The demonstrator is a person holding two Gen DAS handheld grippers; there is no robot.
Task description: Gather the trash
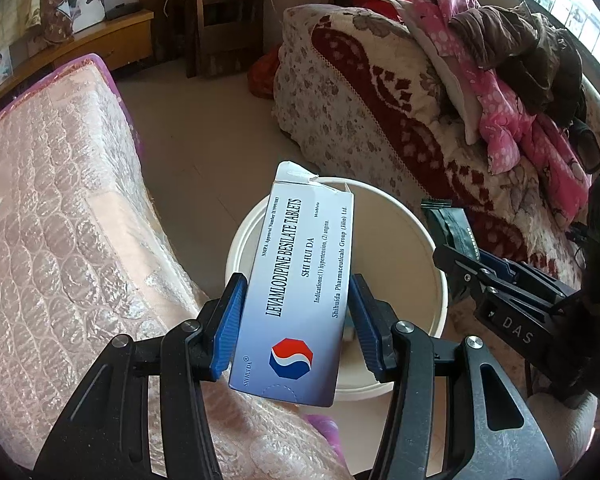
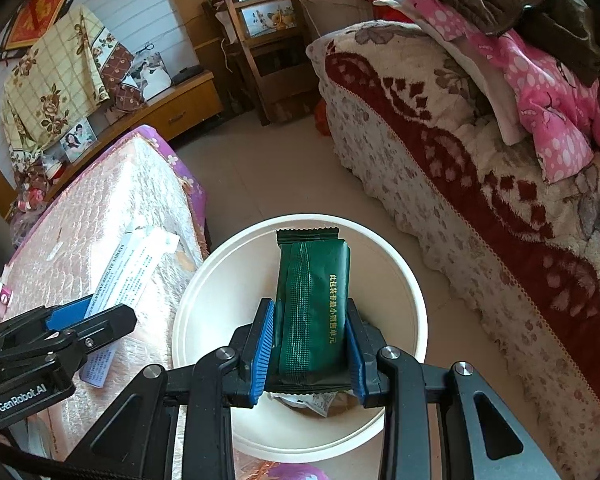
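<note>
A white and blue medicine box [image 1: 296, 280], printed "Levamlodipine Besilate Tablets", is clamped between the blue pads of the left gripper [image 1: 296, 320]. The box stands nearly upright, its torn top flap open, and hangs above the near rim of a round white bucket [image 1: 420, 264] that sits on the pale tiled floor [image 1: 204, 152].

A dark green foil snack packet [image 2: 312, 308] with gold Chinese lettering is squeezed between the blue pads of the right gripper [image 2: 310, 344]. It is held lengthwise, its crimped end pointing away, directly over the mouth of the same bucket [image 2: 404, 280]. Crumpled wrappers [image 2: 312, 400] already lie at the bottom of the bucket, below the packet.

The two grippers hang side by side, the left one just beside the bucket's left rim in the right wrist view, the right one at the bucket's right rim in the left wrist view.

To the left of the bucket stands a bed with a pink quilted cover [image 1: 52, 220]. To the right is a second bed under a cream and red floral blanket [image 2: 480, 184], piled with pink spotted clothing [image 2: 540, 92] and a dark brown garment [image 1: 520, 40].
</note>
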